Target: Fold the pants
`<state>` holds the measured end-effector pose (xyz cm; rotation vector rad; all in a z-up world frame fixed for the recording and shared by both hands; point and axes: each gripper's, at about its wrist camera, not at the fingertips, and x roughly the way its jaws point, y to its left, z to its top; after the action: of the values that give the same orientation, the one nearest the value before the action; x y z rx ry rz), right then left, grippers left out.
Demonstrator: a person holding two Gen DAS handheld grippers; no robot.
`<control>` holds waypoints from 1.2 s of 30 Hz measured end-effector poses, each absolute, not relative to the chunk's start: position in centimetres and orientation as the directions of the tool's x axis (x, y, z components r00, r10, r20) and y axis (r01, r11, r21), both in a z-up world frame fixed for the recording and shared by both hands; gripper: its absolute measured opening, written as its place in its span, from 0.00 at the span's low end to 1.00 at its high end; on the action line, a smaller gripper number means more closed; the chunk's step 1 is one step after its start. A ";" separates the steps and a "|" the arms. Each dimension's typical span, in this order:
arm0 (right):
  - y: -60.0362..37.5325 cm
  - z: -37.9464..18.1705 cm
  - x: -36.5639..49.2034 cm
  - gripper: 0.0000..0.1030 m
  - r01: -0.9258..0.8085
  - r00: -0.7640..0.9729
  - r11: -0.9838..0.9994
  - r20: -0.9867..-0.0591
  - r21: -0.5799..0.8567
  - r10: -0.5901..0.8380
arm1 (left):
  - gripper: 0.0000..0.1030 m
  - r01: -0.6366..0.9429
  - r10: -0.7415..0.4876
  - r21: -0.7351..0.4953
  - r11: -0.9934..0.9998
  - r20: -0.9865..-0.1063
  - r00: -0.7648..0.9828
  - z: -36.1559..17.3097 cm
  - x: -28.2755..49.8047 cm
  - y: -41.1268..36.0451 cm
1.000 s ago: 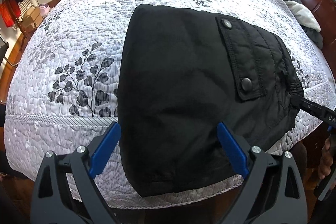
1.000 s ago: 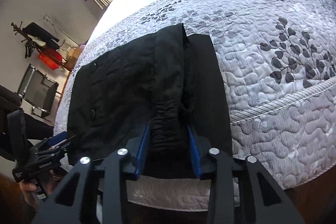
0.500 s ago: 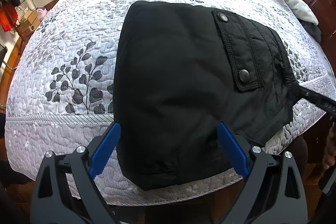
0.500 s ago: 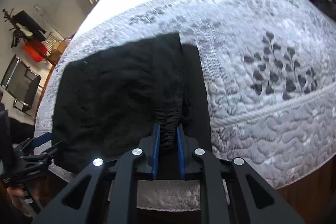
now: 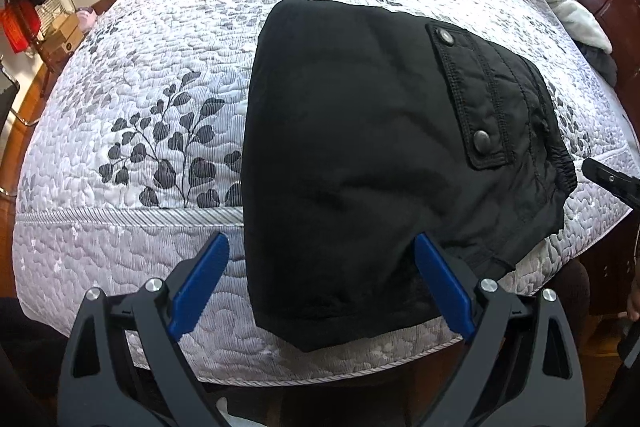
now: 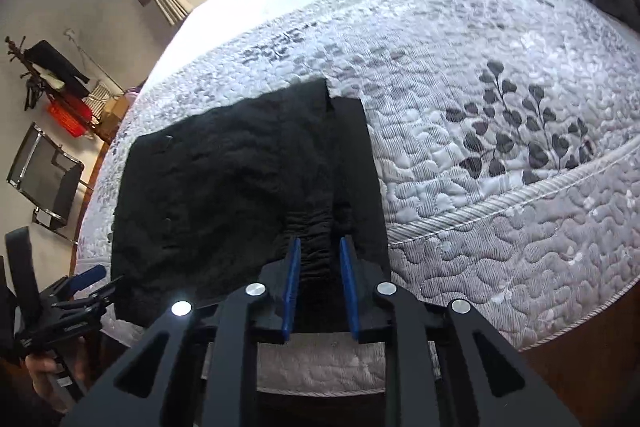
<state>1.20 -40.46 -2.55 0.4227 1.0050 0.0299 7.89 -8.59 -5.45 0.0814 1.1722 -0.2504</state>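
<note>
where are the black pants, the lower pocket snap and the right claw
black pants (image 5: 344, 155), left wrist view, plain front panel
lower pocket snap (image 5: 482, 139), left wrist view, its metal face
right claw (image 6: 320, 281), right wrist view, between the fingertips

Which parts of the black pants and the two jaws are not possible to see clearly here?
- Left wrist view: pants underside, hidden by their own folds.
- Left wrist view: right gripper cut off by the frame edge.
- Right wrist view: waistband grip contact, black on black.

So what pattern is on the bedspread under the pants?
Pale grey quilted bedspread with dark grey leafy sprigs; clearest in the left wrist view.
</note>
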 end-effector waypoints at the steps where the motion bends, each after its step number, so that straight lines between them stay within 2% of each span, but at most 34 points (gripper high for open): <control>1: -40.1 -2.2 1.2 0.21 0.150 0.549 0.921 -0.805 0.359 0.225 | 0.91 0.237 -0.157 -0.072 0.969 -0.919 0.362 -5.4 7.9 -8.7; 6: -37.2 -1.7 2.0 0.22 0.074 0.531 0.953 -0.821 0.292 0.210 | 0.91 0.233 -0.184 -0.105 0.967 -0.919 0.348 -5.7 8.0 -9.2; 14: -35.8 -5.2 3.3 0.19 0.094 0.448 0.973 -0.882 0.209 0.146 | 0.93 0.187 -0.155 -0.090 0.978 -0.915 0.371 -6.9 9.1 -9.6; 21: -36.6 -5.4 3.0 0.18 0.108 0.444 0.963 -0.878 0.249 0.177 | 0.93 0.201 -0.174 -0.106 0.974 -0.914 0.365 -6.4 9.0 -9.4; 24: -37.4 -4.4 2.5 0.22 0.117 0.474 0.946 -0.854 0.303 0.215 | 0.93 0.210 -0.207 -0.133 0.969 -0.897 0.390 -5.2 8.4 -9.2; 25: -37.6 -4.2 2.4 0.25 0.119 0.479 0.945 -0.851 0.304 0.214 | 0.93 0.216 -0.218 -0.140 0.966 -0.890 0.401 -4.7 8.3 -9.1; 29: -39.1 -2.7 2.0 0.52 0.146 0.524 0.945 -0.833 0.292 0.177 | 0.93 0.240 -0.257 -0.164 0.957 -0.863 0.434 -2.8 7.8 -8.9; 30: -39.5 -2.5 2.0 0.55 0.152 0.533 0.941 -0.827 0.302 0.179 | 0.93 0.240 -0.262 -0.169 0.956 -0.858 0.441 -2.5 7.7 -8.8; 32: -40.3 -2.3 2.1 0.77 0.170 0.546 0.930 -0.817 0.325 0.186 | 0.93 0.239 -0.273 -0.179 0.955 -0.847 0.456 -1.8 7.6 -8.7; 36: -41.1 -2.7 3.0 0.86 0.190 0.554 0.920 -0.811 0.343 0.188 | 0.93 0.231 -0.278 -0.184 0.955 -0.825 0.492 -0.6 7.6 -8.2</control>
<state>3.01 -41.08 -2.66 0.4203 0.9911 -0.0011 7.64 -8.17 -0.62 -0.0508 1.0109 -0.3088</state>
